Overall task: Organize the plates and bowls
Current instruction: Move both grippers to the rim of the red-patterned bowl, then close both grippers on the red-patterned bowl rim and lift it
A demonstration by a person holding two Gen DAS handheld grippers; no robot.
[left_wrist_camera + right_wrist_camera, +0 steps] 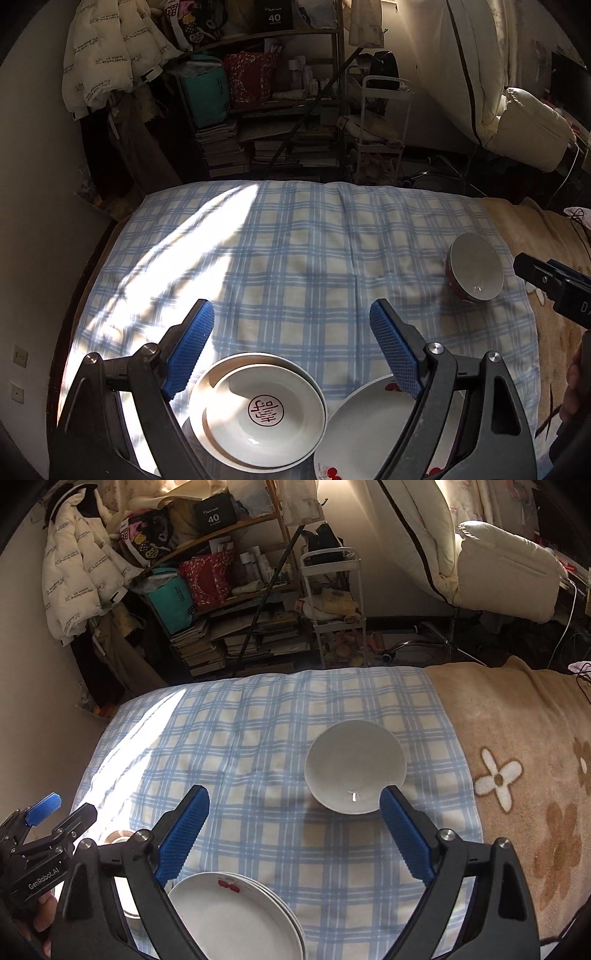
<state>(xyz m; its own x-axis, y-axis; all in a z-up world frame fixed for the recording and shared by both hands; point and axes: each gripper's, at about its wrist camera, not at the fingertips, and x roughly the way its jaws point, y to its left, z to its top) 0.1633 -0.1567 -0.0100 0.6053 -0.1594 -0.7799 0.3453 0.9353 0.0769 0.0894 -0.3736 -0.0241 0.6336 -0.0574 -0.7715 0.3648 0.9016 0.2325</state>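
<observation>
Sunlight falls across a blue checked cloth [258, 738] over a tan flowered blanket [517, 738]. Beyond stand a cluttered wooden shelf [236, 602] with stacked books [207, 646], a white cart [332, 602], a hanging puffer jacket [77, 579] and pale walls [37, 672].

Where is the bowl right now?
The bowl sits alone on the checked cloth, near its right edge beside the flowered blanket, beyond the cherry plates.

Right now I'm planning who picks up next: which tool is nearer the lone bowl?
Right. The right tool hangs open just short of the bowl. The left tool is open above the stacked plates, well across the checked cloth.
</observation>
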